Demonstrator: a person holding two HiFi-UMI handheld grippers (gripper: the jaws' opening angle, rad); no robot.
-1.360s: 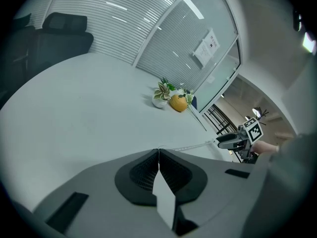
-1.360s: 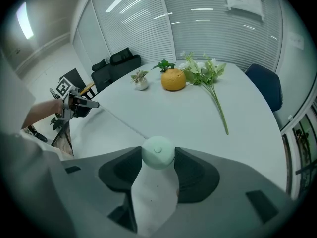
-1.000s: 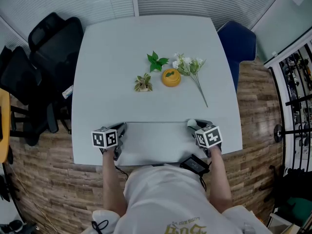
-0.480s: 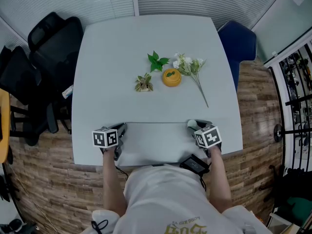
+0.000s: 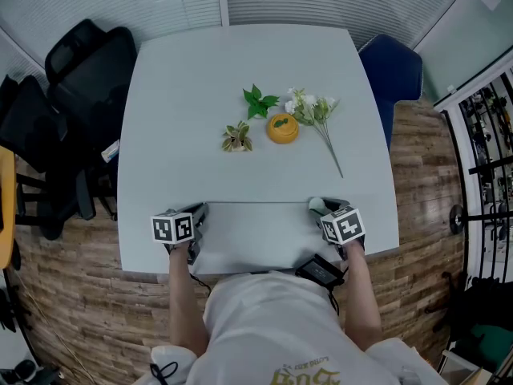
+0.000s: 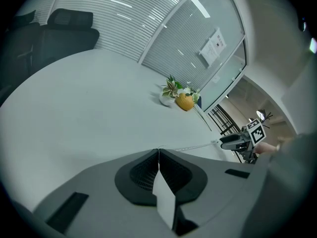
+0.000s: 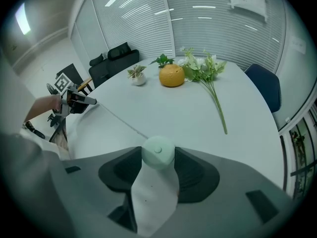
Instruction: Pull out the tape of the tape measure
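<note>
Tape measure clamped in right gripper, its tape pinched by left gripper.

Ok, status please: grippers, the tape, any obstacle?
Left gripper shut on tape end; right gripper shut on tape measure case. Tape out, stretched between them along table near edge. Nothing in the way; orange, flowers far behind.

The right gripper clamps a round pale-green tape measure; its thin tape stretches across the white table to the left gripper.
</note>
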